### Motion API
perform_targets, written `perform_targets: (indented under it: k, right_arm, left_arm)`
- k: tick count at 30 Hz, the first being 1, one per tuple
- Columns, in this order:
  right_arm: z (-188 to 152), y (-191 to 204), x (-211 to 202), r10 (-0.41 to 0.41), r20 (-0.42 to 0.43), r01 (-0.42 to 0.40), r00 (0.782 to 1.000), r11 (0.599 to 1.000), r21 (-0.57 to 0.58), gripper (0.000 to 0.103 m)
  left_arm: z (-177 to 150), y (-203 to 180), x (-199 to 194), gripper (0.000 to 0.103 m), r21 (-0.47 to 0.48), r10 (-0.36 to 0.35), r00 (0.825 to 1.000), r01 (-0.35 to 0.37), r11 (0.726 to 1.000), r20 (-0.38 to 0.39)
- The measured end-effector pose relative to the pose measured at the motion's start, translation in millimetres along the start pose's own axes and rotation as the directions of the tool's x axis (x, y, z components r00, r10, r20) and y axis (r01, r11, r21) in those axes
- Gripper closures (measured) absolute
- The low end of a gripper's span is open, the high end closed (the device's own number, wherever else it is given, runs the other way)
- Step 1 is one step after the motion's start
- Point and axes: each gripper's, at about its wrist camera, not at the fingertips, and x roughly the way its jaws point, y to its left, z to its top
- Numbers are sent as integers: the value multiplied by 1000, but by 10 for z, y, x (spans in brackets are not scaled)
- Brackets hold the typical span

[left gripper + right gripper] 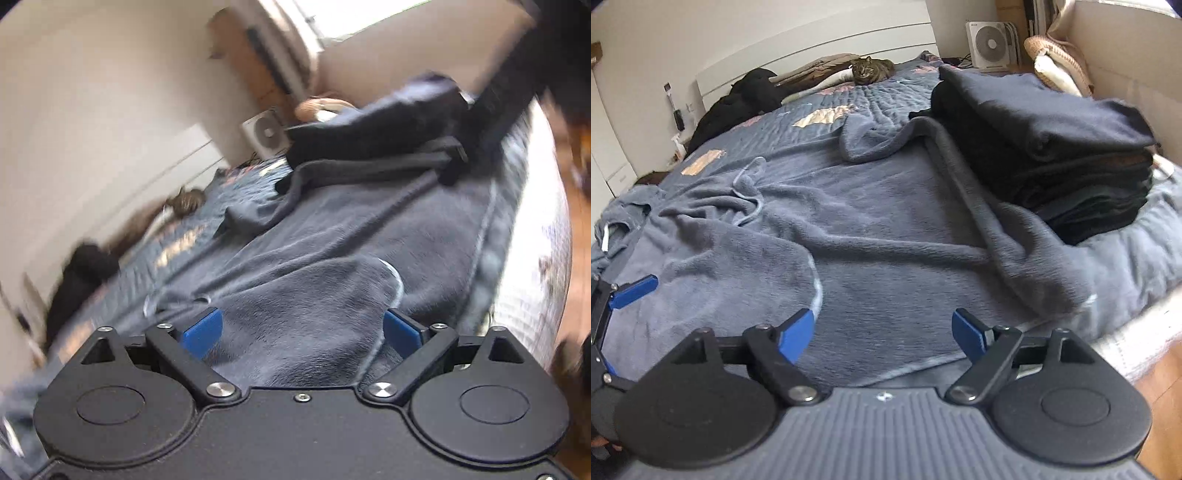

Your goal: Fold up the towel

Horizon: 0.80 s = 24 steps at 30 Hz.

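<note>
Towel: the grey fleecy towel [871,229] lies spread and rumpled over the middle of the bed, a long fold running from 12 o'clock down toward 4 o'clock in the right wrist view, its near edge curled over at 8 o'clock.
Towel in left view: the same towel [295,295] bulges up between the blue fingers, a rounded hem at 2 o'clock of the bulge; the view is motion-blurred.
Left gripper: the left gripper [303,326] has its jaws spread wide, with towel lying between them but not pinched; it also shows at 9 o'clock in the right wrist view [613,306].
Right gripper: the right gripper [884,328] stands released, jaws wide apart, low over the towel's near edge and gripping nothing.
Stack: a pile of dark folded cloths [1052,147] sits at 2 o'clock, resting on the towel's far right part.
Bedspread: a blue quilted bedspread [827,107] with pale patches lies under the towel.
Cat: a tabby cat [870,70] lies at 12 o'clock by the headboard.
Dark garment: a black heap [738,99] lies at 10 o'clock.
Fan: a white box fan [988,44] stands at 1 o'clock beyond the bed.
Floor: wooden floor [1160,413] shows at 4 o'clock.
</note>
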Motion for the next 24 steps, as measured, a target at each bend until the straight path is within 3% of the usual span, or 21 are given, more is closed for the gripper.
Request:
perform_targets:
  k: [3, 9, 15, 20, 22, 24]
  right_arm:
    - [-21, -117, -116, -12, 30, 13, 999, 1000, -13, 18]
    - [-48, -187, -137, 8, 25, -8, 1000, 1000, -13, 14]
    - [-50, -122, -122, 16, 16, -15, 1000, 998, -56, 14]
    - [-53, -229, -90, 24, 16, -24, 1000, 1000, -2, 14]
    - [-55, -274, -76, 27, 16, -28, 999, 999, 21, 14]
    - [-59, -317, -57, 32, 17, -32, 999, 999, 43, 14]
  left_arm:
    - [-7, -189, 89, 26, 86, 4, 999, -1, 996, -36]
    - [79, -398, 247, 42, 151, 67, 995, -55, 987, -75]
    - [102, -601, 302, 45, 270, 91, 993, -69, 960, -73]
    - [72, -639, 380, 47, 312, 107, 990, -74, 947, -88]
    - [62, -633, 420, 56, 324, 106, 990, -70, 943, -94]
    - [55, -623, 443, 79, 335, 106, 990, -68, 940, -97]
